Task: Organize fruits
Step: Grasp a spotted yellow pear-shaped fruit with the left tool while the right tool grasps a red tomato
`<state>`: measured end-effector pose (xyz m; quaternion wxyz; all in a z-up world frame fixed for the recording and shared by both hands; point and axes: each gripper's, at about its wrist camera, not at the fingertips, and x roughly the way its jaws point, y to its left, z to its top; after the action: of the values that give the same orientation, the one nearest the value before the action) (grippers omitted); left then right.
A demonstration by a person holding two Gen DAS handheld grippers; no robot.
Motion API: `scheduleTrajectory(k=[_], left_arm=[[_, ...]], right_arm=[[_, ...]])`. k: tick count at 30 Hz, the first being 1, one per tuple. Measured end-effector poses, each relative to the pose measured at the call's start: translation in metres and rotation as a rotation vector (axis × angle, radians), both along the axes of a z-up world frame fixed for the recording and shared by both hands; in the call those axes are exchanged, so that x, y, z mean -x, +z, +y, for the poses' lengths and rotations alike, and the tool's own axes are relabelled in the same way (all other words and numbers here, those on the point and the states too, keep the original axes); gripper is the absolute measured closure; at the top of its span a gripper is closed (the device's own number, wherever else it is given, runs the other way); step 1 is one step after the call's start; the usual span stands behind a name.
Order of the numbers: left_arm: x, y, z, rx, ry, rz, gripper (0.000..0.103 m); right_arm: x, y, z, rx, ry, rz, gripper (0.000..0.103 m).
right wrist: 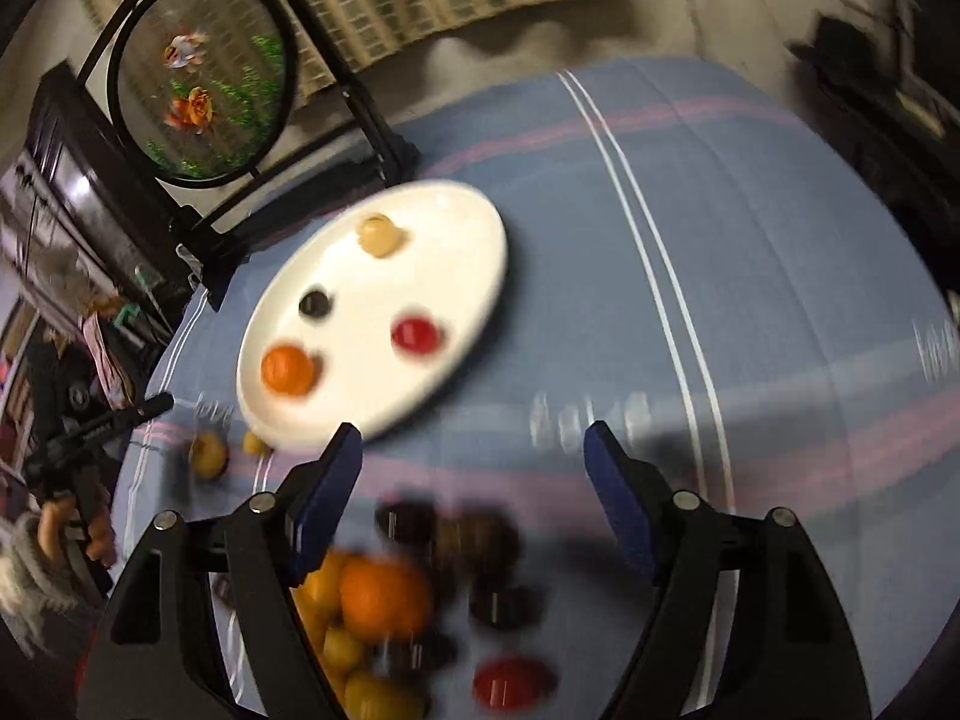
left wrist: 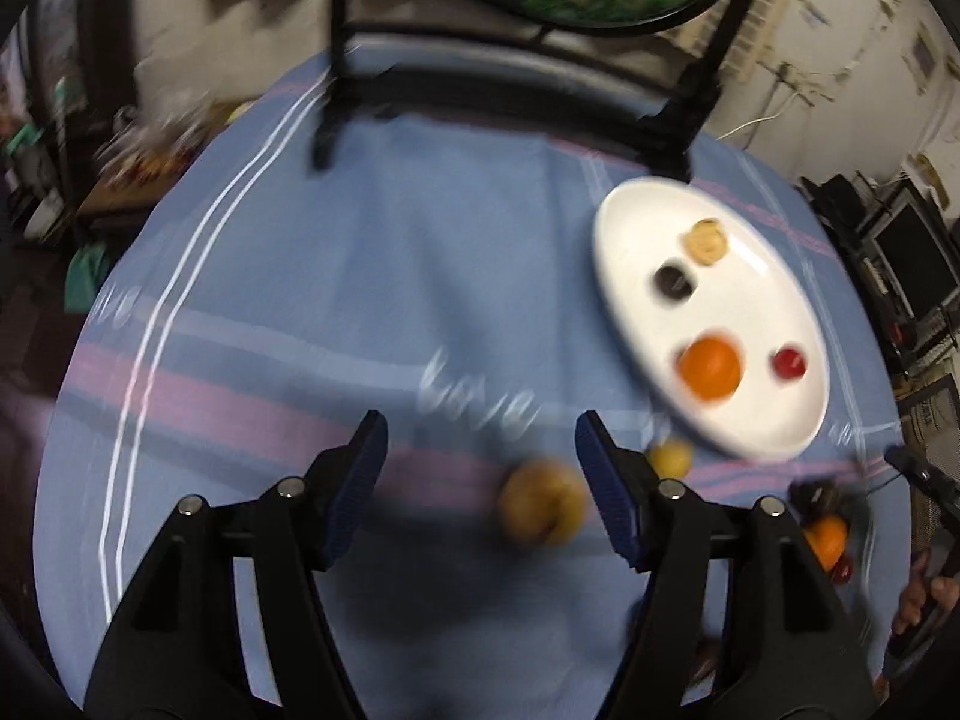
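A white oval plate [left wrist: 762,420] [right wrist: 456,222] lies on the blue cloth with an orange [left wrist: 709,369] [right wrist: 288,369], a red fruit [left wrist: 789,363] [right wrist: 414,333], a dark fruit [left wrist: 672,282] [right wrist: 315,303] and a tan fruit [left wrist: 707,240] [right wrist: 379,235] on it. My left gripper [left wrist: 480,450] is open above the cloth, with a yellow-brown fruit [left wrist: 543,510] between its jaws. A small yellow fruit [left wrist: 669,459] lies beside it. My right gripper [right wrist: 474,450] is open above a heap of fruit: an orange [right wrist: 384,600], yellow ones [right wrist: 342,648], dark ones [right wrist: 480,540] and a red one [right wrist: 510,681].
A round picture on a black stand [left wrist: 678,102] [right wrist: 204,78] stands at the table's far edge behind the plate. The blue striped cloth [left wrist: 300,300] [right wrist: 720,300] covers the table. Shelves and clutter surround the table. Both views are motion-blurred.
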<state>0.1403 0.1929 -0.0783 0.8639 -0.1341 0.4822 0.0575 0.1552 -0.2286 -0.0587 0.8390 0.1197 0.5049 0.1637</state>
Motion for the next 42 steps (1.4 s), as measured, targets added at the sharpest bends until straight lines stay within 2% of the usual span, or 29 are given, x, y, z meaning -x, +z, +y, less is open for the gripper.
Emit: scheduleTrajectory(k=[3,6,11,13,15,19,21,24,28,31,34,37,39,42], left_arm=[[0.021,-0.008,-0.006,0.014,-0.012,0.013,0.037],[0.023,-0.013,-0.026,-0.036,-0.069,0.01,0.037],[0.008,-0.026,-0.046,-0.06,-0.126,0.018,0.037],[0.001,-0.032,-0.048,-0.05,-0.128,0.022,0.037],[-0.005,-0.038,-0.047,-0.045,-0.121,0.031,0.038],[-0.009,-0.043,-0.044,-0.048,-0.125,0.035,0.04],[-0.009,-0.044,-0.041,-0.04,-0.118,0.034,0.05],[-0.008,-0.042,-0.038,-0.004,-0.111,0.019,0.06],[0.001,-0.031,-0.042,-0.013,-0.104,0.002,0.062],[0.019,-0.023,-0.049,0.053,-0.124,0.0,0.062],[0.043,-0.022,-0.062,0.062,-0.158,0.013,0.062],[0.068,-0.027,-0.074,0.091,-0.182,0.045,0.061],[0.082,-0.03,-0.081,0.097,-0.197,0.063,0.061],[0.092,-0.033,-0.088,0.101,-0.211,0.078,0.061]], right_arm=[[0.028,-0.007,0.004,0.011,0.021,0.064,0.026],[0.047,-0.011,0.018,0.06,0.076,0.098,0.026],[0.059,0.002,0.027,0.105,0.114,0.057,0.026],[0.061,0.004,0.026,0.112,0.106,0.05,0.023],[0.063,0.007,0.025,0.123,0.087,0.036,0.008],[0.064,0.01,0.02,0.122,0.072,0.023,0.007],[0.063,0.008,0.021,0.123,0.076,0.028,0.007],[0.06,0.007,0.025,0.133,0.089,0.027,0.007],[0.058,0.004,0.03,0.16,0.107,0.026,0.007],[0.059,-0.003,0.032,0.186,0.138,0.037,0.007],[0.065,-0.012,0.032,0.218,0.175,0.033,0.008],[0.07,-0.013,0.025,0.216,0.173,0.015,0.015],[0.069,-0.014,0.016,0.194,0.146,0.018,0.025],[0.066,-0.019,0.004,0.176,0.114,0.03,0.031]])
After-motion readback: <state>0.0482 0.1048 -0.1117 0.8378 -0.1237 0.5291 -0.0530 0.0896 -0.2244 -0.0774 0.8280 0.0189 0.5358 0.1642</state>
